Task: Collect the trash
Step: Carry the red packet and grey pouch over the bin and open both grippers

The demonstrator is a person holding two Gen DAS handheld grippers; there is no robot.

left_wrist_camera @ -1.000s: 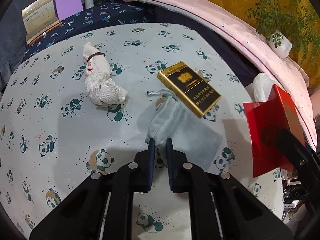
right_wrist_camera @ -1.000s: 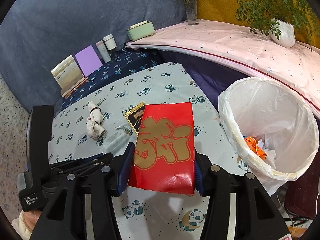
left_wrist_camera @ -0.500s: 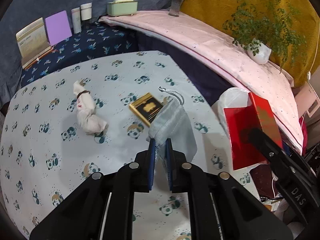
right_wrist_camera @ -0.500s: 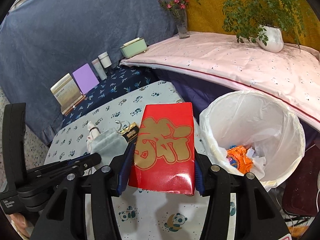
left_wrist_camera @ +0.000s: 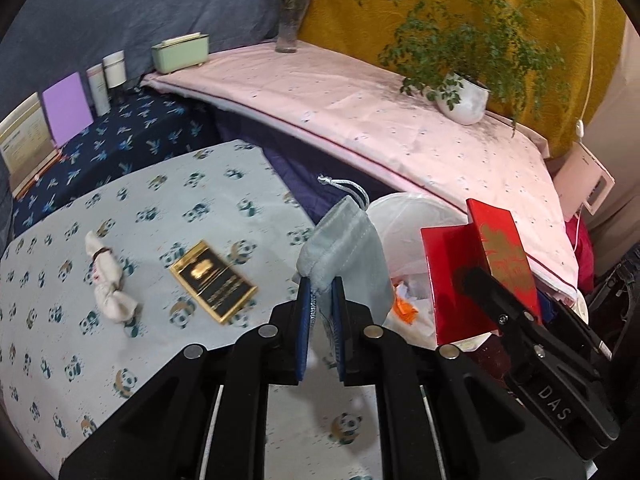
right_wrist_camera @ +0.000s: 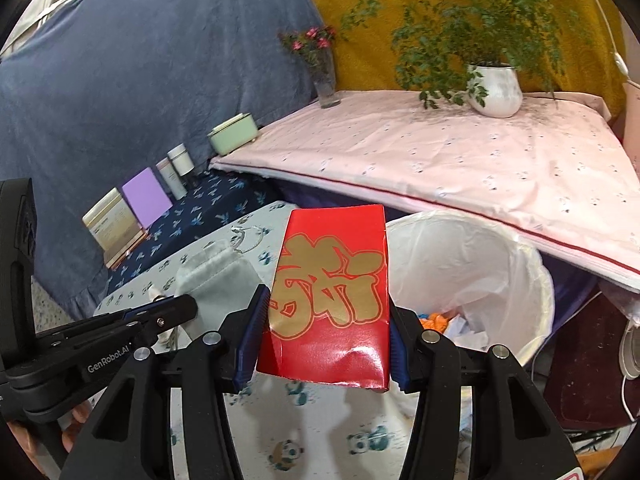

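Left wrist view: the left gripper pinched a grey drawstring pouch above the table edge, beside the white-lined bin.

Right wrist view: the right gripper clamped a red box by its sides, just beside the bin's rim.

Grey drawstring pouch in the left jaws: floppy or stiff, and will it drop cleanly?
Probably floppy: the grey pouch sags beside the left gripper. It looks flat, so likely light. Its cord might snag on the bin liner.

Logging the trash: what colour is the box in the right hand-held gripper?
Red box with gold lettering, clearest in the right wrist view.
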